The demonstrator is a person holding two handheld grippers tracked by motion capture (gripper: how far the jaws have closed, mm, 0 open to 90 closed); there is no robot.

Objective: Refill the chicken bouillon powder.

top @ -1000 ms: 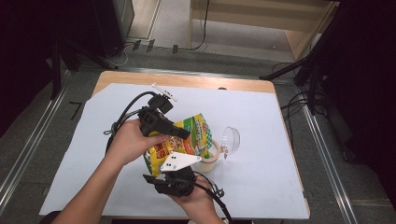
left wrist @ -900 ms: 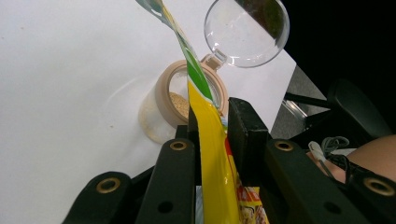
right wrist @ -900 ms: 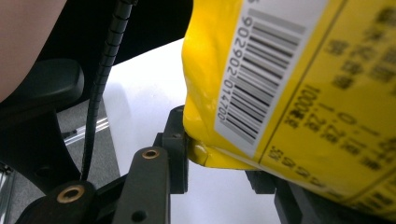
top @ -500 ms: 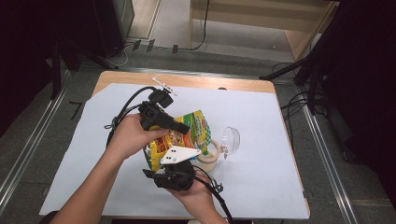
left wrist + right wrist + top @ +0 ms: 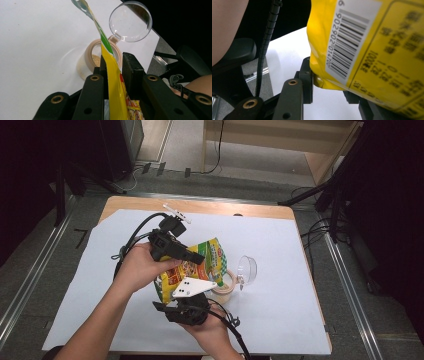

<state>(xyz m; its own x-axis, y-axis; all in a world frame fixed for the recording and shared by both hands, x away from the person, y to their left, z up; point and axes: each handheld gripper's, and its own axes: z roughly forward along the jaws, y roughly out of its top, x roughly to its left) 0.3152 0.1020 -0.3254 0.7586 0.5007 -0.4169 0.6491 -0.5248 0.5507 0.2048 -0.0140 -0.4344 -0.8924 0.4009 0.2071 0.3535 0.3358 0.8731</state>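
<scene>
While both hands hang over the middle of the surface, the bag sits tilted between them, mouth end pointing right and down toward the jar. It's a yellow bag with some green and red print, plus a barcode panel that's easy to see in the right gripper view.

Left tool is on the far side of the bag, and its jaws are nearly closed, pinching the bag's thin edge. In the left gripper view that edge runs straight up between the two black jaws, and the pads press it from both sides.

Right tool is on the near side, down by the bag's bottom. Its jaws stand a bit wider, and the bag's fat lower corner is squeezed between them, so it's got hold of the bag too.

Jar stands upright on the white sheet, just right of the bag, lid flipped open. That clear round lid sticks out to the right of the jar and is still joined to it. In the left gripper view there's some tan grainy stuff inside the jar, and the bag's edge crosses right in front of the jar's mouth. Can't tell if the bag touches the rim.
</scene>
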